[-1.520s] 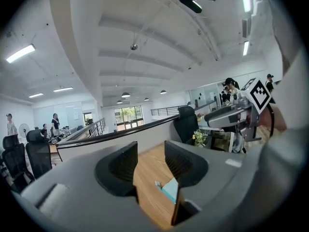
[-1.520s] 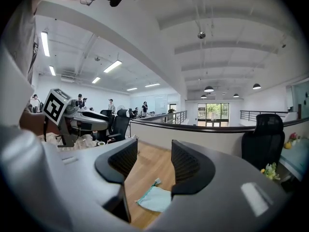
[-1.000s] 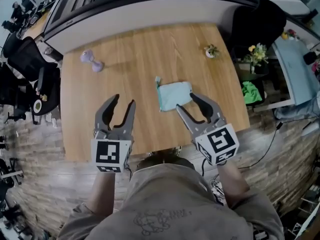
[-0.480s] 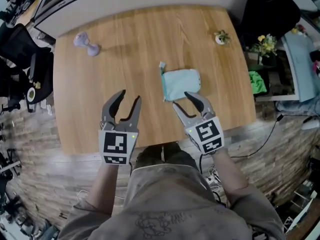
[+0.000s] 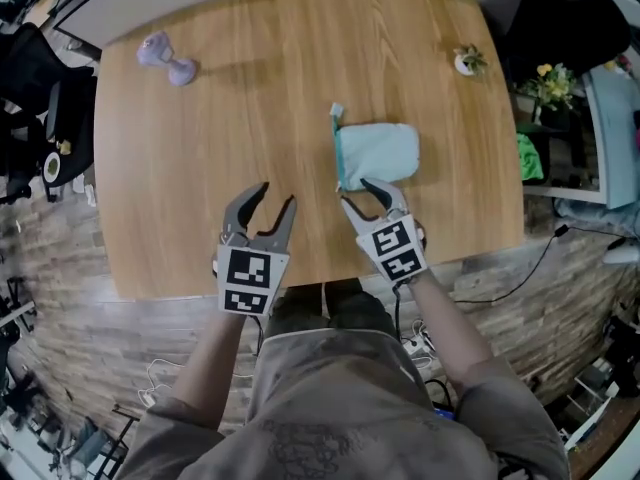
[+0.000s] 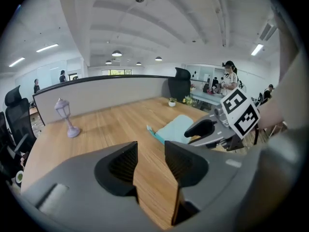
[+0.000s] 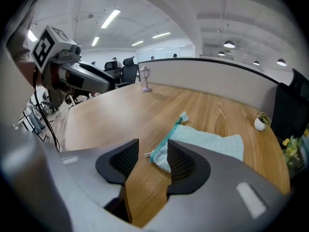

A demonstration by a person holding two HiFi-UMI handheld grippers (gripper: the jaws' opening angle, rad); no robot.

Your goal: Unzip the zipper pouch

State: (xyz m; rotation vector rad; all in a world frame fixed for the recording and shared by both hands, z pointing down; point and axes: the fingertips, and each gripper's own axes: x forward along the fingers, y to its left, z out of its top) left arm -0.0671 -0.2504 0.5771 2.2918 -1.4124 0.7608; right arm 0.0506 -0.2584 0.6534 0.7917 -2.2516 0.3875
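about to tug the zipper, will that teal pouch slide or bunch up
Probably floppy: the teal pouch looks like soft cloth lying flat, so it may bunch. Likely light, apt to slide on the smooth wooden table unless pinned.

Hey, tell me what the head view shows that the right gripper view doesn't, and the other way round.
Head view only: the person's shirt, and the right gripper seen from above with its marker cube.
Right gripper view only: ceiling lights, and that gripper's closing jaws close up, nothing pressed between them, with the corner of the zipper pouch just ahead.
Both: the pouch, the wooden table, the purple lamp ornament, the small potted plant and the left gripper.
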